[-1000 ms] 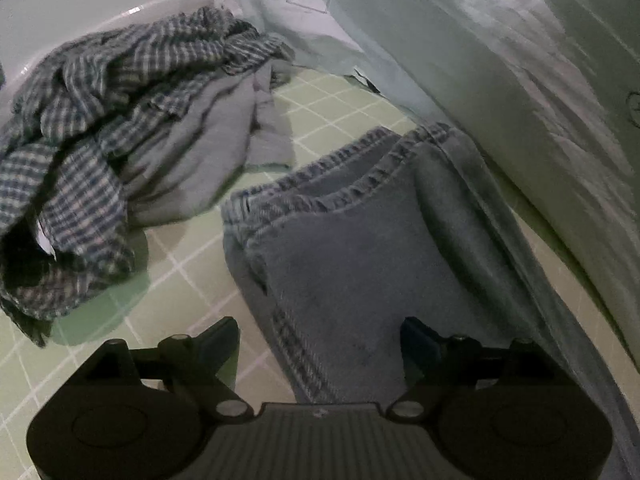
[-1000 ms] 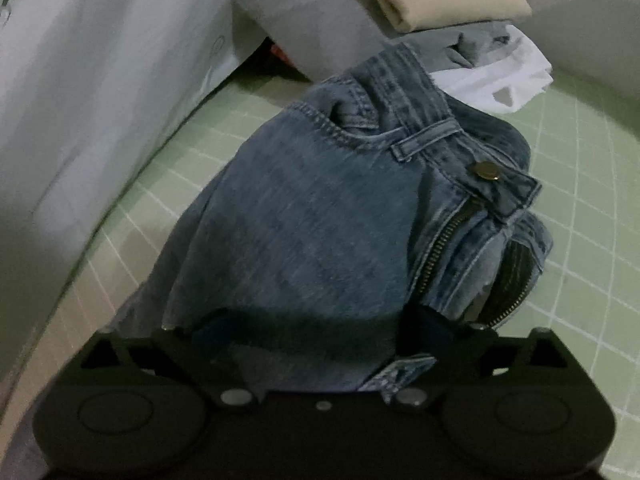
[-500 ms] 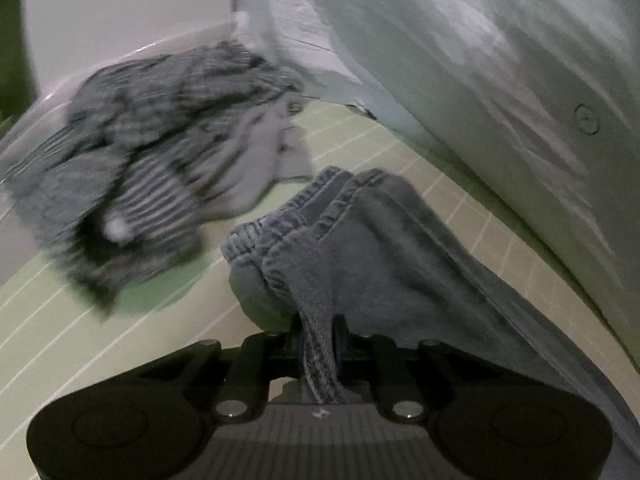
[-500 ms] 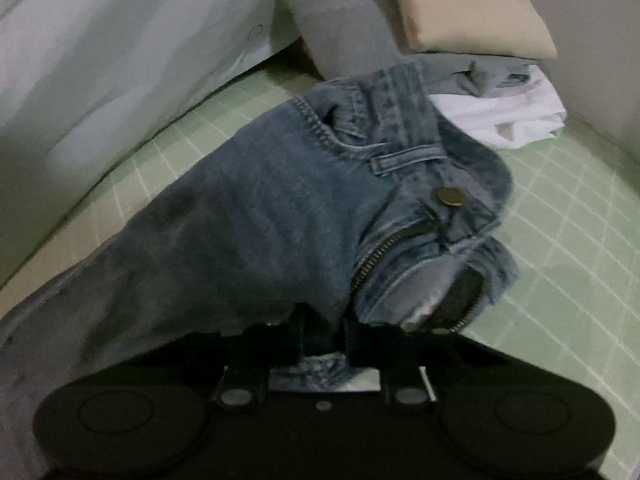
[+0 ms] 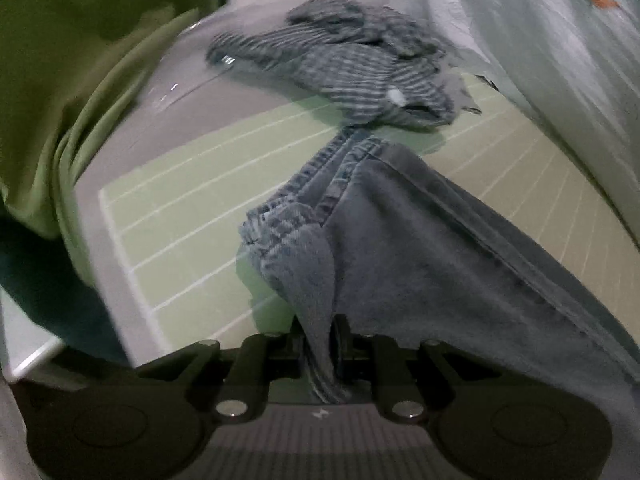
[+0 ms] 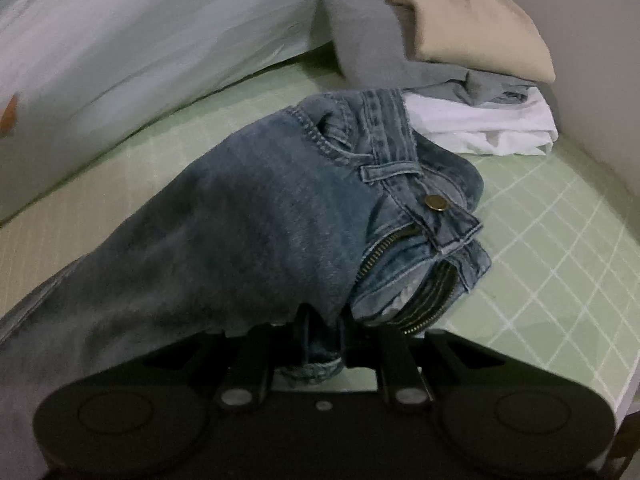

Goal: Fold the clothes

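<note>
A pair of blue jeans lies along the green grid mat. In the left wrist view my left gripper point(image 5: 320, 328) is shut on the hem end of the jeans point(image 5: 420, 248) and holds it lifted off the mat. In the right wrist view my right gripper point(image 6: 322, 328) is shut on the waist end of the jeans point(image 6: 280, 220), next to the open zipper and brass button point(image 6: 436, 202). The fabric hides the fingertips of both grippers.
A crumpled checked shirt point(image 5: 360, 64) lies beyond the hems. Green cloth point(image 5: 80, 80) hangs at the left. A stack of folded beige point(image 6: 472, 36), grey and white point(image 6: 492, 128) clothes sits past the waist. A pale fabric wall point(image 6: 120, 40) borders the mat point(image 6: 560, 248).
Both grippers went from open over the jeans to shut on them. The left one has lifted the hem end and swung, so the checked shirt now sits farther away.
</note>
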Motion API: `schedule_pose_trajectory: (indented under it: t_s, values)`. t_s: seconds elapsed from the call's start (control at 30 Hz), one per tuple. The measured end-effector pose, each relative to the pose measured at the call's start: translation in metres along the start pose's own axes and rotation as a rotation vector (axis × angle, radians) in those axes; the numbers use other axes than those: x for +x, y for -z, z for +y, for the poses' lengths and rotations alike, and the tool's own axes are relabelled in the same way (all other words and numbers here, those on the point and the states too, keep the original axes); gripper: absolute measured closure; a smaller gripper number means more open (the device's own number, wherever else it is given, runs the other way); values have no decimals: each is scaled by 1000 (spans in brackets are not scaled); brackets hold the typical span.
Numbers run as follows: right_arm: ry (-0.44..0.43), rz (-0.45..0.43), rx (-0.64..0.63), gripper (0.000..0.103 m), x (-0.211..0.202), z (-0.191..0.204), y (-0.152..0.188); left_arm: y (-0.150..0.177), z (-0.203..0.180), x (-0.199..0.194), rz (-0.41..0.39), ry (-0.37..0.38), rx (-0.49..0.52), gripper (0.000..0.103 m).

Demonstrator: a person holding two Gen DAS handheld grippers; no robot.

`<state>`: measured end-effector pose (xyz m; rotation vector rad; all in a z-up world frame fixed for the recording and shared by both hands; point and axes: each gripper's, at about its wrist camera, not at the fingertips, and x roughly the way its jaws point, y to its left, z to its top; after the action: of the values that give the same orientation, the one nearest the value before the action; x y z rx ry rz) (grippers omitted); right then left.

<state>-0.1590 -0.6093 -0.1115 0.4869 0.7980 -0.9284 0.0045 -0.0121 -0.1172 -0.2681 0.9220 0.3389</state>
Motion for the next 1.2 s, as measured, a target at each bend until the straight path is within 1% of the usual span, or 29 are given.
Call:
schedule_pose_trajectory:
  t_s: [0.03,0.07,0.1,0.17,0.2,0.23,0.27,0.3,0.37,0.5,0.63,0.7,0.77,0.87,0.97,1.0,1.07,1.17,1.2]
  values:
    - [4,-1,-5,80,-3,4,3,-2,6,-4,-10,2,4,80]
    - [8,-3,-9,71,-7,8,5,-4,12,-7,-20,3,8,78]
    - [12,-4,-14,65,-10,12,8,-7,18,-11,-30,5,12,72]
    - [9,-30,-6,40,-21,24,13,-11,30,-18,-50,8,20,66]
    - [2,-42,-4,33,-26,31,16,-13,36,-22,-60,10,24,61]
    - [-12,-51,-6,18,-30,39,19,-17,40,-24,-72,13,32,58]
    - [-27,-61,-11,8,-34,48,22,-24,40,-22,-83,26,54,51]
    - [-38,-75,-17,6,-38,58,27,-31,38,-16,-79,45,80,48]
    - [-54,-92,-34,5,-45,76,37,-45,33,-3,-71,85,132,46]
    - [-88,-74,-50,5,-54,110,59,-73,22,23,-52,165,233,46]
    - [-108,-49,-58,5,-60,134,80,-87,10,53,-18,246,313,46]
    - [-100,-37,-69,5,-63,143,89,-89,3,65,-12,275,358,46]
    - [-88,-24,-79,5,-66,151,96,-91,-1,74,2,299,380,46]
    - [-69,-12,-81,5,-67,159,96,-97,-2,89,39,333,348,47]
    - [-60,-2,-75,5,-67,166,94,-102,1,99,75,367,298,82]
    - [-57,0,-76,5,-67,169,93,-105,3,96,78,383,274,85]
    - [-51,3,-85,5,-68,176,93,-111,8,91,80,412,229,89]
    - [-46,6,-106,5,-69,184,95,-134,10,70,24,432,194,89]
    - [-45,9,-112,5,-69,186,95,-140,7,73,7,425,193,89]
